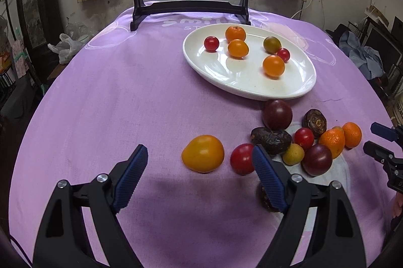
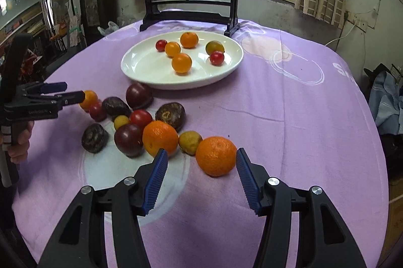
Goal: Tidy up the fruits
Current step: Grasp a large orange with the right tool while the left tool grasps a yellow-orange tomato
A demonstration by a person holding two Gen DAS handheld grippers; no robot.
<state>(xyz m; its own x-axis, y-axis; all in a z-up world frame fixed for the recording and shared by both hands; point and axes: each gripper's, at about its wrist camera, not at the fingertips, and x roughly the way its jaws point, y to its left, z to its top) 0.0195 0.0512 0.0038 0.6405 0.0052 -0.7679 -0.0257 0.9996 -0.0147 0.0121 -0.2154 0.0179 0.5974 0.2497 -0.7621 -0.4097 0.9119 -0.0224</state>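
Sorting stands partly done: six small fruits already lie on the white plate (image 2: 141,76) at the far middle of the purple cloth (image 2: 289,142), while a dozen or so remain in a loose cluster (image 2: 136,127) nearer, just short of the plate. Left gripper (image 1: 200,167), jaws spread and empty, points low over the cloth at a yellow-orange tomato (image 1: 203,153). Right gripper (image 2: 201,176), likewise spread and empty, lines up on the nearest mandarin (image 2: 216,156), its fingertips flanking it without contact.

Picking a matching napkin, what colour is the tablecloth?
Lilac tablecloth with white circle outlines and lettering; clearest in the right wrist view.
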